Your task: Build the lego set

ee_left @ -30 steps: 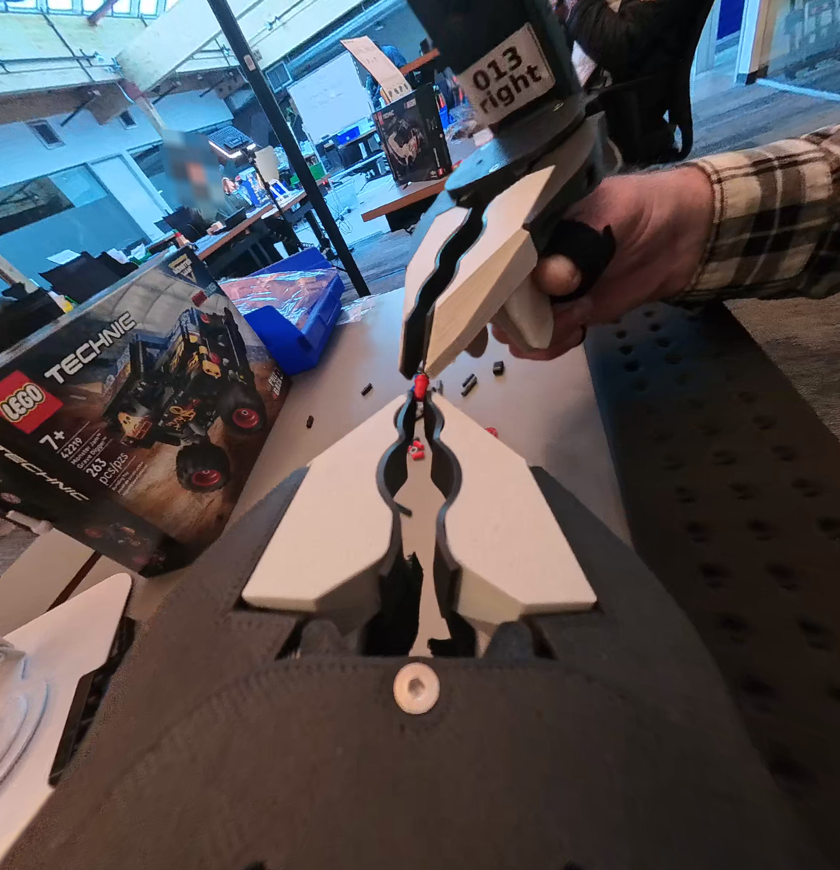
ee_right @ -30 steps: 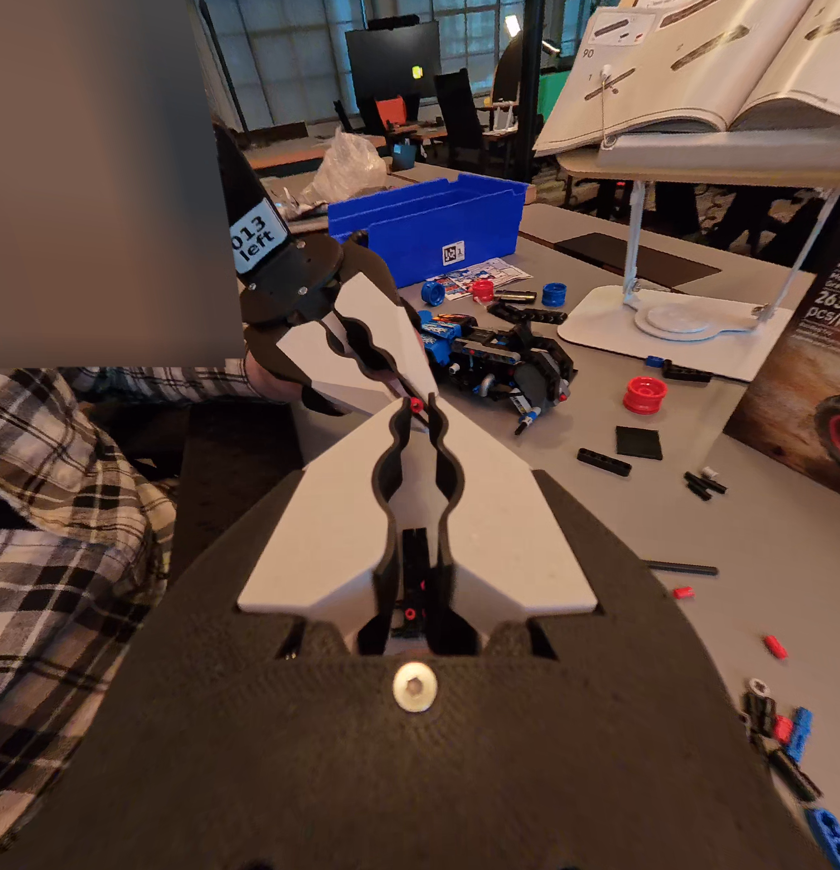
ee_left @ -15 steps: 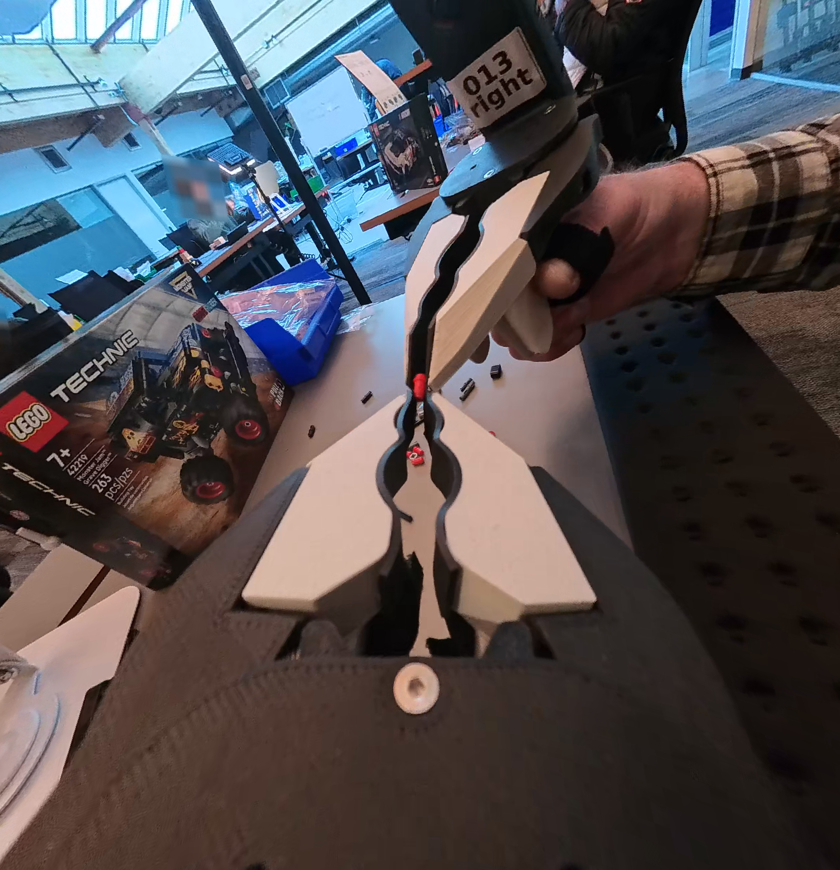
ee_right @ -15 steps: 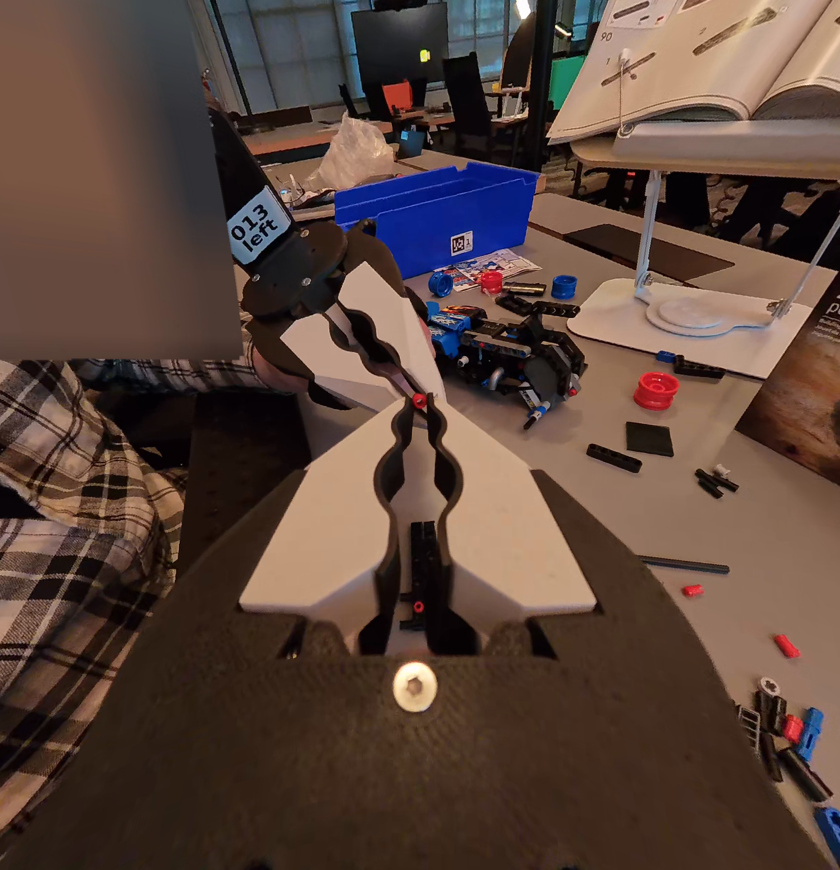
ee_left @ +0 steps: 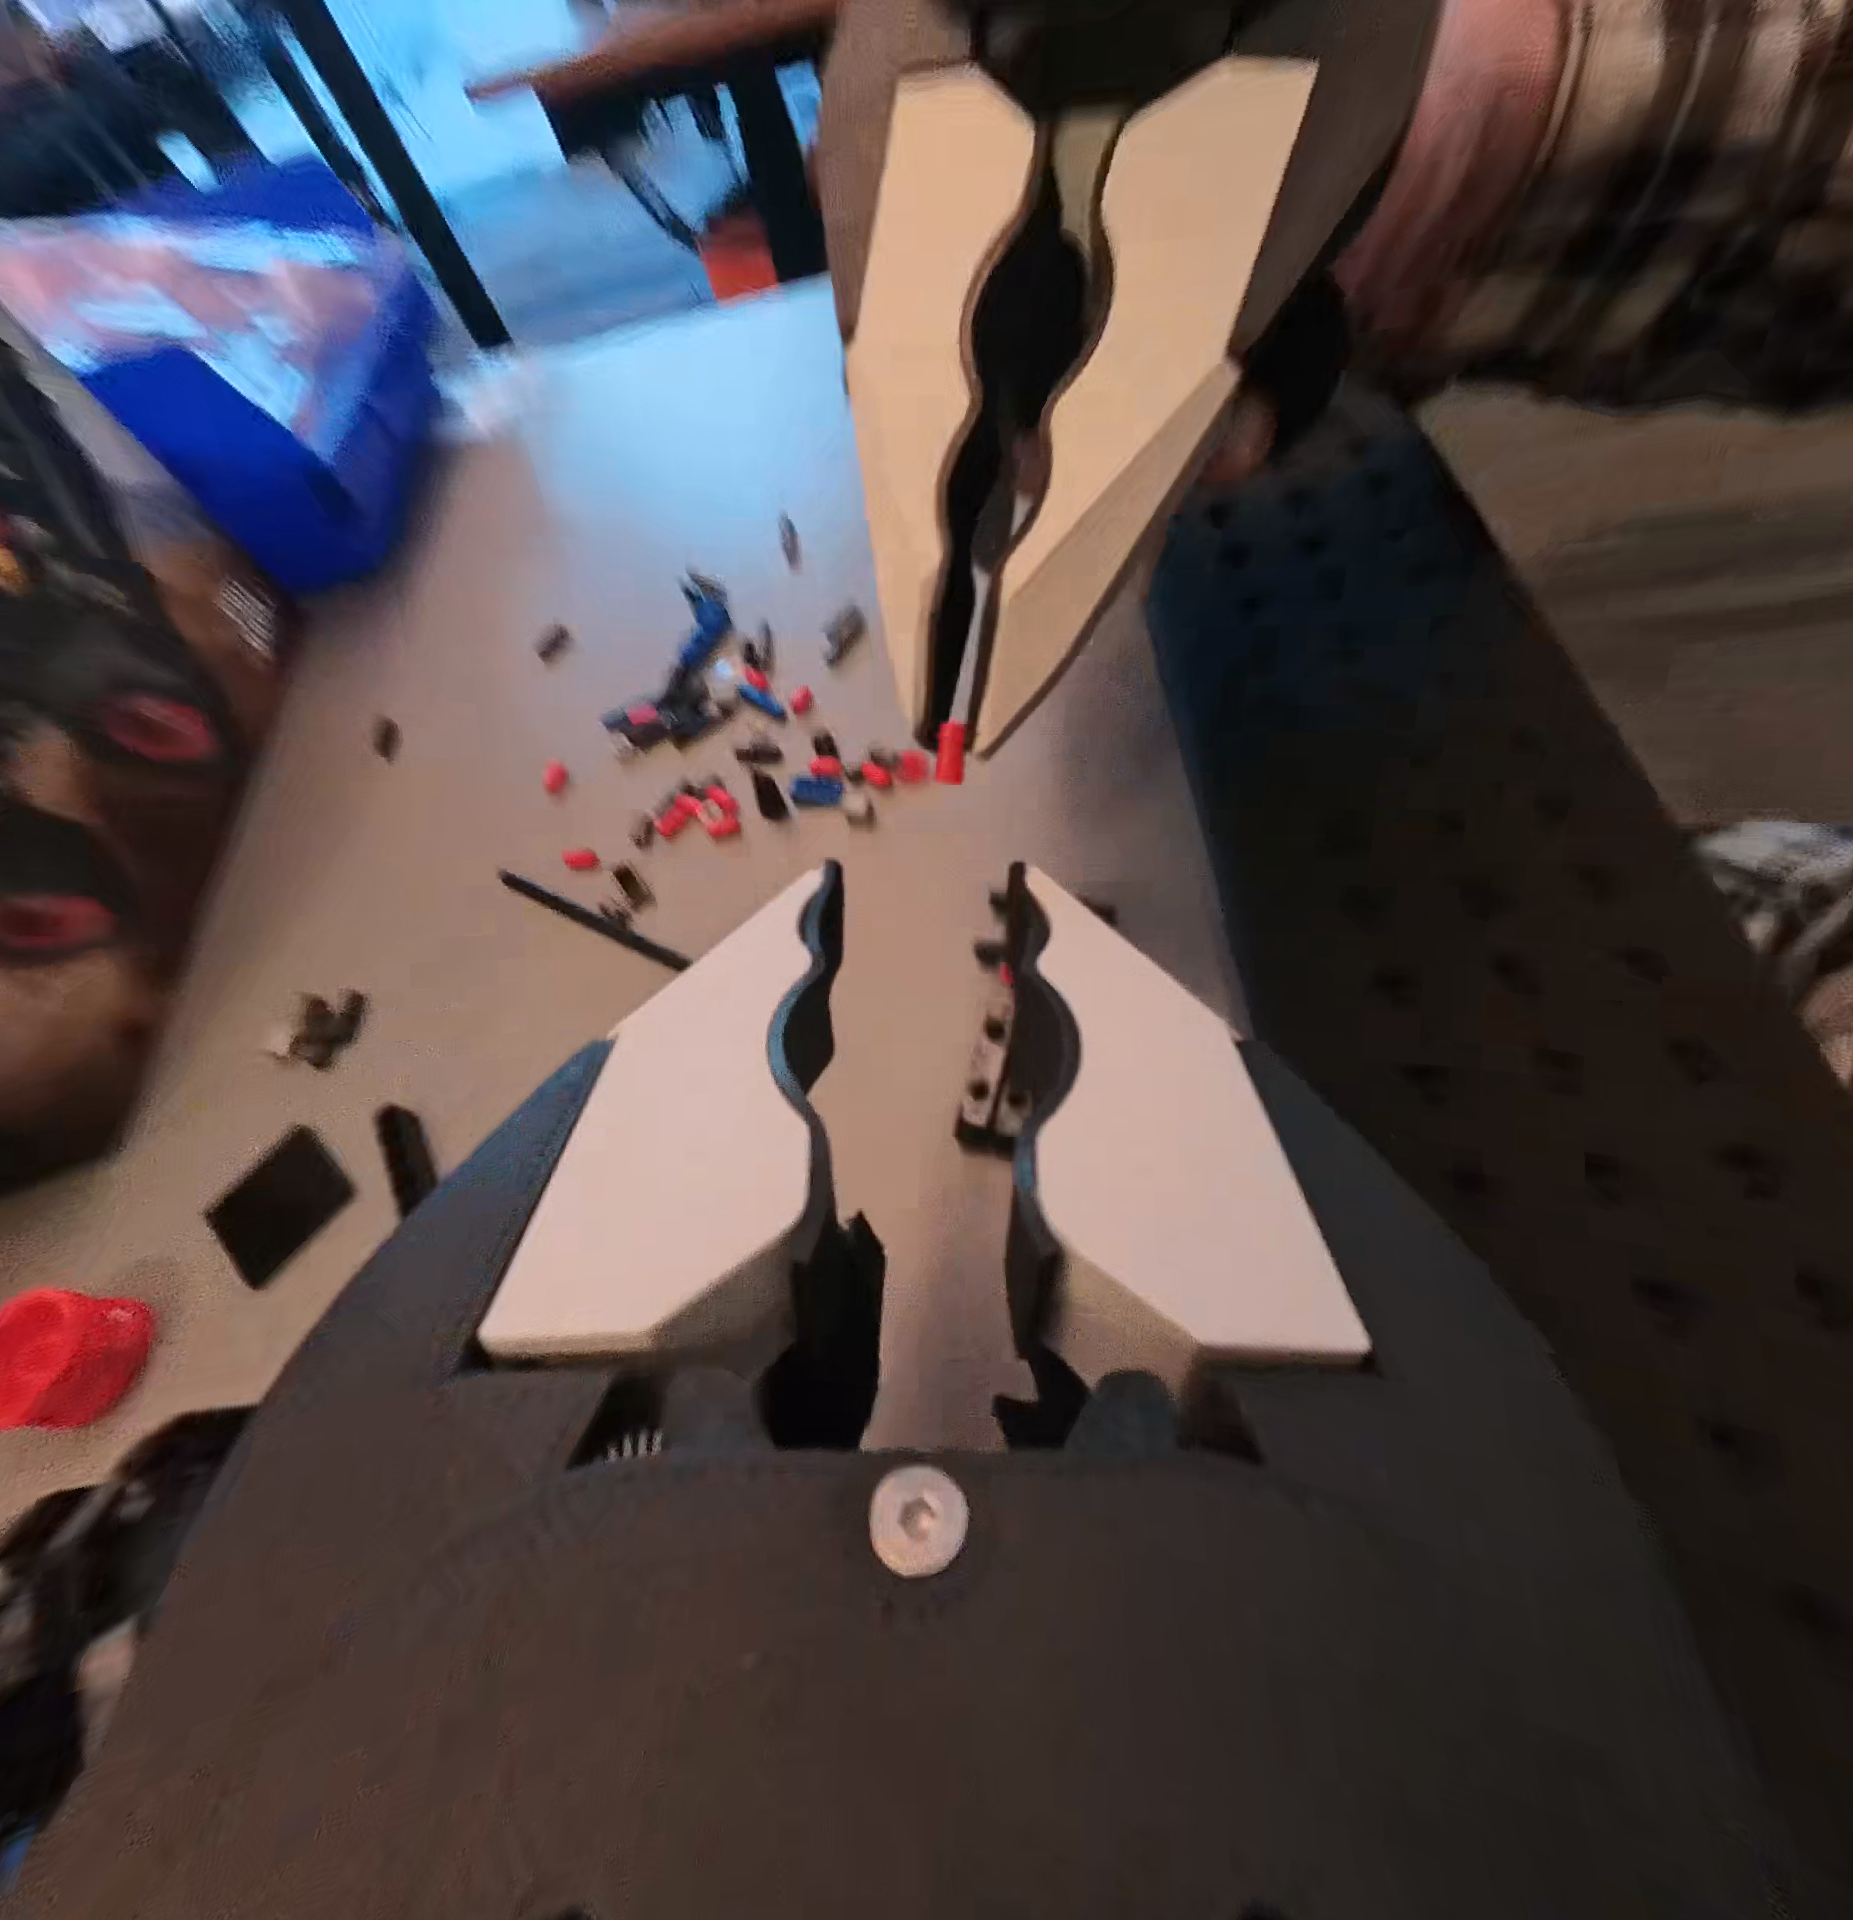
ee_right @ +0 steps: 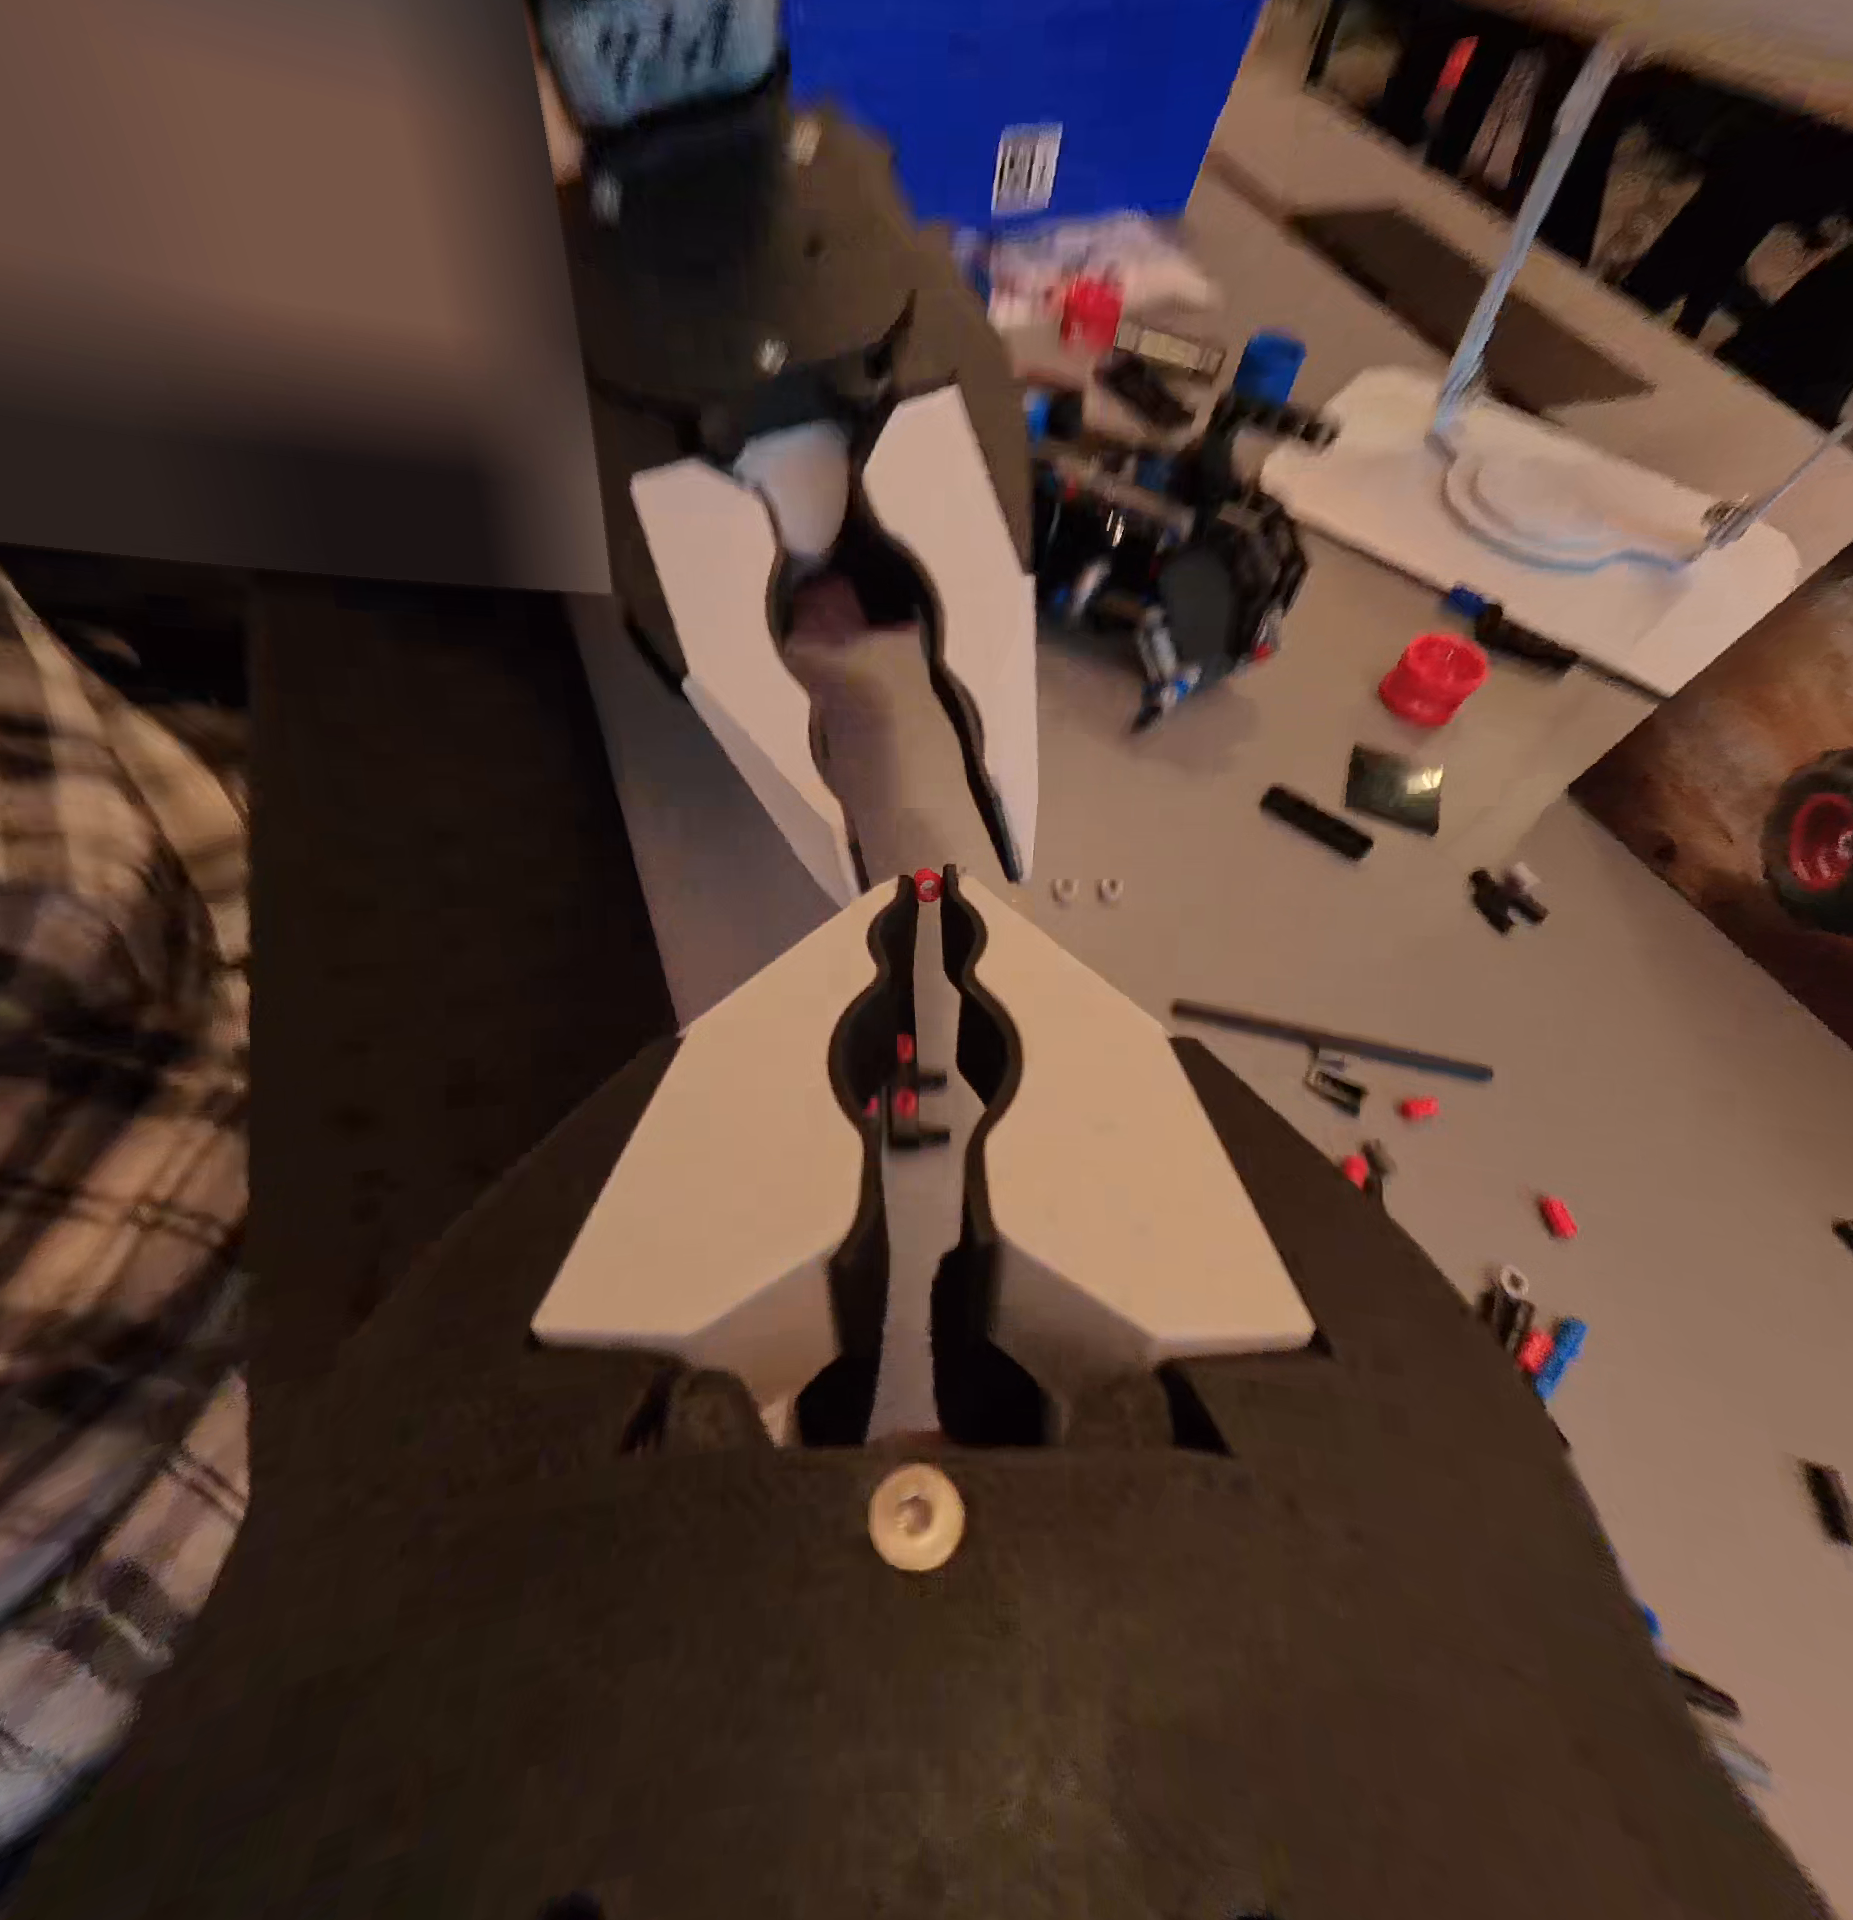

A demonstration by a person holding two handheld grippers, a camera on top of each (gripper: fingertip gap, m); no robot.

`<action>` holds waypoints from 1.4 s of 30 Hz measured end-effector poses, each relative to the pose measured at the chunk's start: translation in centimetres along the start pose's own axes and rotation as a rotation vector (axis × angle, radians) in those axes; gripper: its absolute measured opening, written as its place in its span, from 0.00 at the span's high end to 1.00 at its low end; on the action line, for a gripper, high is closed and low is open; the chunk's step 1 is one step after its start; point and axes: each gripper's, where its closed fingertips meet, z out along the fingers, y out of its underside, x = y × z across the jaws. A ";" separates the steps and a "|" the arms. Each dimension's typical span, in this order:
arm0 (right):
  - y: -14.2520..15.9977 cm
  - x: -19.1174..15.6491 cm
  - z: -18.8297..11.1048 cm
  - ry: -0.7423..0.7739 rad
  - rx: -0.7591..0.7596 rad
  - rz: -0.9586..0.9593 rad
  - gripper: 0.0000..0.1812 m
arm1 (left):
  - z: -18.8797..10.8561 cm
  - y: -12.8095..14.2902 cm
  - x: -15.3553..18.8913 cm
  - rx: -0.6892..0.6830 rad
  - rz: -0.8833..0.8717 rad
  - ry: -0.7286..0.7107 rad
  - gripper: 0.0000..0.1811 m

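Left gripper [ee_left: 924,883] now open, red pin [ee_right: 927,886] kept by right gripper [ee_right: 932,890]

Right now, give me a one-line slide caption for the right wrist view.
Right gripper pinches a small red piece at its tips, facing the open left gripper above a parts-strewn table.
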 end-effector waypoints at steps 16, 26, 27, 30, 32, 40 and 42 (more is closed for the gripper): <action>7.1 -1.8 3.0 -0.009 -0.470 -0.330 0.99 | 2.9 5.4 2.5 -0.252 -0.019 0.144 0.91; 7.4 -2.1 2.8 -0.052 -0.603 -0.462 0.99 | 3.1 5.3 2.8 -0.244 -0.003 0.145 0.91; 7.4 -2.1 2.8 -0.061 -0.608 -0.467 0.99 | 3.1 5.2 2.9 -0.245 -0.002 0.144 0.91; 7.5 -2.1 2.7 -0.099 -0.613 -0.449 0.99 | 3.1 5.2 2.8 -0.243 -0.005 0.145 0.91; 7.5 -2.2 2.7 -0.127 -0.616 -0.428 0.99 | 3.2 5.2 2.9 -0.243 -0.007 0.147 0.91; 7.6 -2.2 2.4 -0.232 -0.516 -0.182 1.00 | 3.2 5.2 2.9 -0.240 -0.007 0.152 0.91; 7.7 -2.2 2.4 -0.254 -0.515 -0.164 1.00 | 3.3 5.2 3.0 -0.240 -0.005 0.154 0.91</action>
